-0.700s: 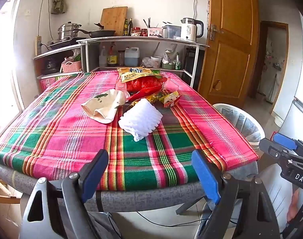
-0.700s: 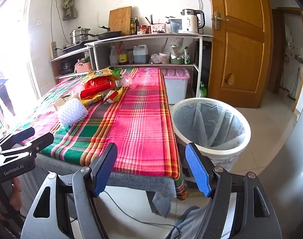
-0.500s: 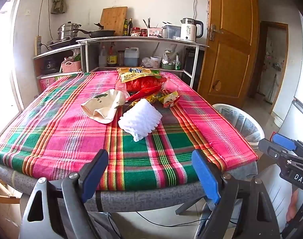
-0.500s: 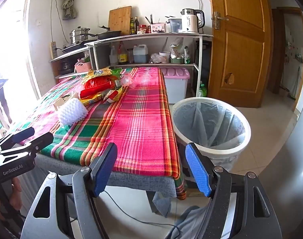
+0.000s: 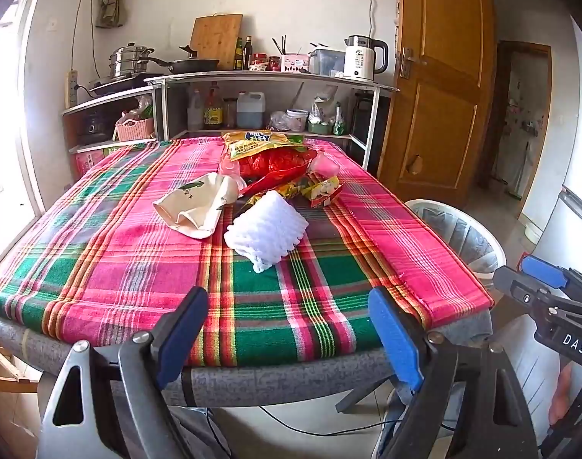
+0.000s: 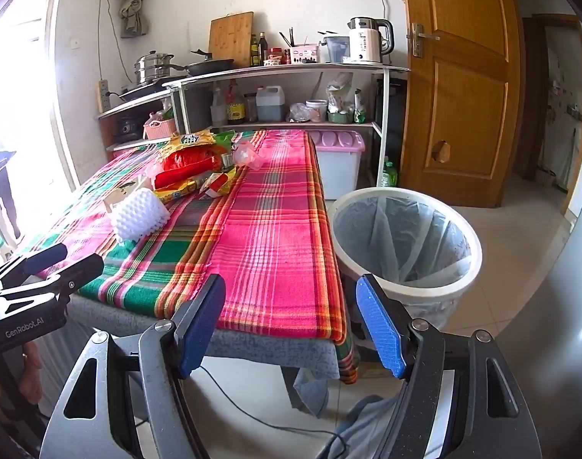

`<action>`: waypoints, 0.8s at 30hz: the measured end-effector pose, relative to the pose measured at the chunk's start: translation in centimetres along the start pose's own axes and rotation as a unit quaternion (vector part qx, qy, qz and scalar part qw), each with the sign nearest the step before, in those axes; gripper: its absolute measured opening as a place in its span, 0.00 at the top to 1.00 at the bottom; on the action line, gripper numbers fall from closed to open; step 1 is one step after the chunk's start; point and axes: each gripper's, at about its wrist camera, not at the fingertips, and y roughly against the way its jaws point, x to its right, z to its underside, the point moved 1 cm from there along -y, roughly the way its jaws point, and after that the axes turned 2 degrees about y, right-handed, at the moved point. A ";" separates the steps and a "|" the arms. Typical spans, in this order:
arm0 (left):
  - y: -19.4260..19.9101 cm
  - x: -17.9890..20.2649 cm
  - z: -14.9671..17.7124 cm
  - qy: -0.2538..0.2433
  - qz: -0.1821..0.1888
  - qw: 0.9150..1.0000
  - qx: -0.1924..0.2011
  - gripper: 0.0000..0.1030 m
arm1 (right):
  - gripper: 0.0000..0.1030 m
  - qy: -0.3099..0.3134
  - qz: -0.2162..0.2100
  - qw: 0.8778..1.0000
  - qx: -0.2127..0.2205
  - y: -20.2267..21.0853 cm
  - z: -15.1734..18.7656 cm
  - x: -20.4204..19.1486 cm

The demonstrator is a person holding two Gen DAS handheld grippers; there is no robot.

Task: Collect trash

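Nothing had shifted. Left gripper (image 5: pixel 289 338) and right gripper (image 6: pixel 291 327) hovered spread and empty off the bench (image 5: pixel 99 267); trash pile (image 5: pixel 279 176) lay mid-cloth, bin (image 6: pixel 405 244) beside for drops.

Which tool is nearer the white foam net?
Left. The left tool faces the white foam net across the table edge; the right tool sits further right, by the trash bin.

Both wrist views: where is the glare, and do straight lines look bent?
Left wrist view: window at the left edge is blown out white; door bows outward. Right wrist view: same glare over the tablecloth corner; shelf top curves.
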 end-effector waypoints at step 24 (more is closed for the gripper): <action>-0.2 0.3 0.4 -0.003 0.004 1.000 -0.003 0.16 | 0.31 -0.001 -0.001 1.000 -0.001 -0.1 0.2 0.0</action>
